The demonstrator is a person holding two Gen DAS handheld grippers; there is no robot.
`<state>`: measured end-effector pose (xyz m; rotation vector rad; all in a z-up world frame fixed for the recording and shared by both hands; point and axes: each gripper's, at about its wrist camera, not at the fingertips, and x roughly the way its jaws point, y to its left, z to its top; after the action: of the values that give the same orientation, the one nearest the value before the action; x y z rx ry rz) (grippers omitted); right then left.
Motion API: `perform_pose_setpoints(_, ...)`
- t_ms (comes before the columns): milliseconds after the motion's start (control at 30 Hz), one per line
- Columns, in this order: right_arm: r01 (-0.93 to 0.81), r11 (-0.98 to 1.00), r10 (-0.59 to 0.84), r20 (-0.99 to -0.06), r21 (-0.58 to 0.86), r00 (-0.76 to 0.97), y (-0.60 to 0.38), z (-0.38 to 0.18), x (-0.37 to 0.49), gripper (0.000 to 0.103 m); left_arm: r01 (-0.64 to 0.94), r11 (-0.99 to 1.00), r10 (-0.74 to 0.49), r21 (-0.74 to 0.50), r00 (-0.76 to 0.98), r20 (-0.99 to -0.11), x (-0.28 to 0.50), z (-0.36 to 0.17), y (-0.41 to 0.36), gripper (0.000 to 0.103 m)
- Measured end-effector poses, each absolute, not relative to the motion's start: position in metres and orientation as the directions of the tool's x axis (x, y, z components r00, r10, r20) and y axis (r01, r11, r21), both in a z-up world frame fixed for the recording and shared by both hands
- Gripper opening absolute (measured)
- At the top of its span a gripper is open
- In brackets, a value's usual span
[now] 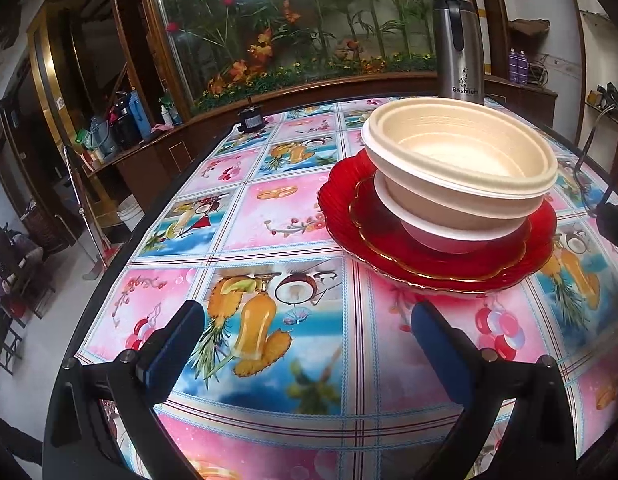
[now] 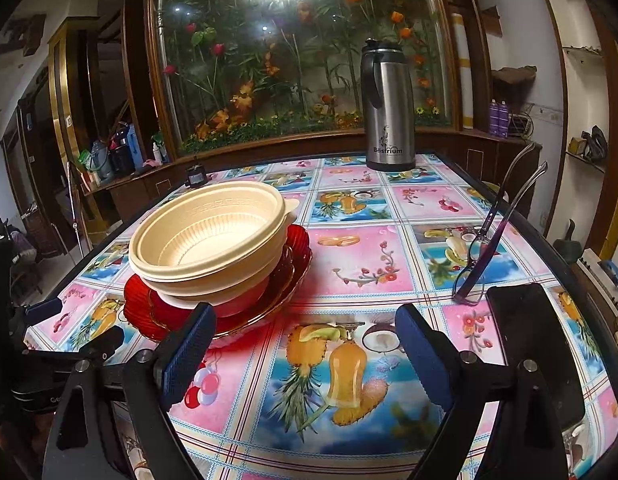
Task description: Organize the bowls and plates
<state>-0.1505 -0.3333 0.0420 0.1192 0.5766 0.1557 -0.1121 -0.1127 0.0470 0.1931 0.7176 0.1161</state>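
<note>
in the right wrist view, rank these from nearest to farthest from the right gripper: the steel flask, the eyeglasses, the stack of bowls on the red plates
1. Stack of bowls on the red plates: left, just beyond the right gripper.
2. Eyeglasses: right, mid-table.
3. Steel flask: far edge, by the window.

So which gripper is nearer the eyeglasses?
Right. The right gripper hovers open with the eyeglasses just ahead on its right; the left gripper sits beyond the stack of plates and bowls.
</note>
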Motion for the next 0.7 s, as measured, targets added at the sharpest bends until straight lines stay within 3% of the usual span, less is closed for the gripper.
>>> perform_pose_setpoints(700, -0.106, 0.986, 0.159, -0.534, 0.129, 0.83, -0.3289, 0.0427, -0.1518, 0.093, -0.016, 0.982, 0.137, 0.187, 0.744, -0.654, -0.1111, 0.0454, -0.1106, 0.103)
